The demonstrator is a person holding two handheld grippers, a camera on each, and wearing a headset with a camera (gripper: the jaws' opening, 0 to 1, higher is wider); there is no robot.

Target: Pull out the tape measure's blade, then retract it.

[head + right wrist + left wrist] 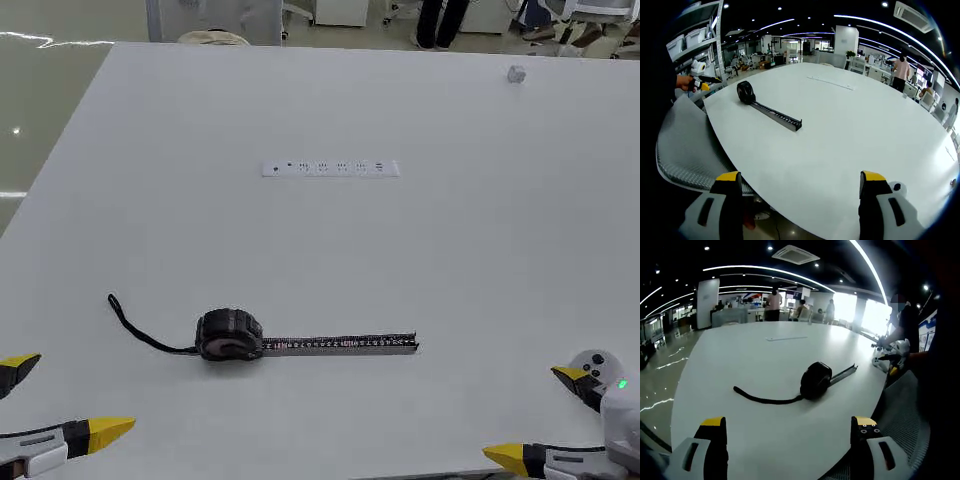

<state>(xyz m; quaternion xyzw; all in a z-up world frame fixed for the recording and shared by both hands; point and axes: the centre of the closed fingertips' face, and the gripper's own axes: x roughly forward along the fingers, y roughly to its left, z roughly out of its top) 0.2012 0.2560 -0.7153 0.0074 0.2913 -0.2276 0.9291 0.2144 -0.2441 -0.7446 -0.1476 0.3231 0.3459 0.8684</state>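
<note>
Yellow-tipped, the left tool [65,398] and right tool [528,413] hover wide open and empty at the near edge of the white worktop [420,260]. Between them, further in, lies the black tape measure [230,335], its blade [340,344] drawn out toward the right tool's side.

A wide white matte table [480,250] is stretching across a bright office; a long flat white power strip [330,168] is lying near its middle; a small grey round object [516,74] is sitting well apart, toward the far right corner; a person in dark trousers [440,25] is standing beyond the far edge.
</note>
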